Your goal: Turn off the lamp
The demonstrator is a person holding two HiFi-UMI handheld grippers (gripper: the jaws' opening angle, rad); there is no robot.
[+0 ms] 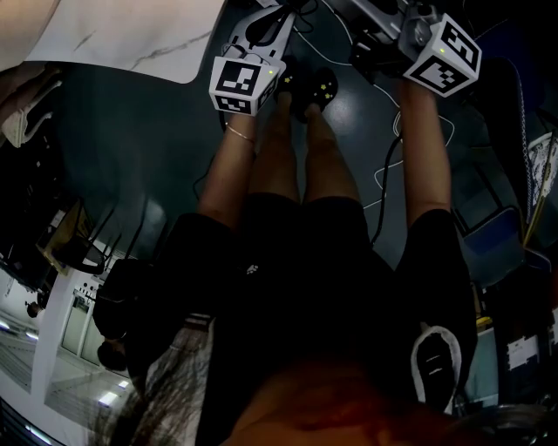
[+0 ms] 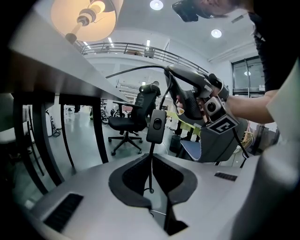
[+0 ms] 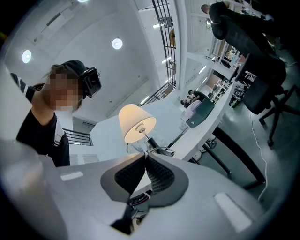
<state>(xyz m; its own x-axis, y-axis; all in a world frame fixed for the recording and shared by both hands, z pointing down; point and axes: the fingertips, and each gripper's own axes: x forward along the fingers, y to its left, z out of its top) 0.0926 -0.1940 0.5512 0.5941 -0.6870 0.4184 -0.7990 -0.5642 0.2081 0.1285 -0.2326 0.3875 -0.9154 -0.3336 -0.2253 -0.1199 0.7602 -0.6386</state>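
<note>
Seemingly, left gripper (image 2: 151,164) pinches the switch cord (image 2: 151,148), lamp (image 2: 86,22) glowing.

No text, label, brand or number can be read anywhere.

floor (image 1: 131,131): dark | office chair (image 2: 125,121): black | ceiling lights (image 2: 156,4): on

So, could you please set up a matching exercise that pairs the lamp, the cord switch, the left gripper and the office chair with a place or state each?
1. lamp
2. switch
3. left gripper
4. office chair

A. closed on the cord
B. lit
C. on the floor in the background
D. on the cord, just past the left gripper's tips

Pairs: 1-B, 2-D, 3-A, 4-C
</note>
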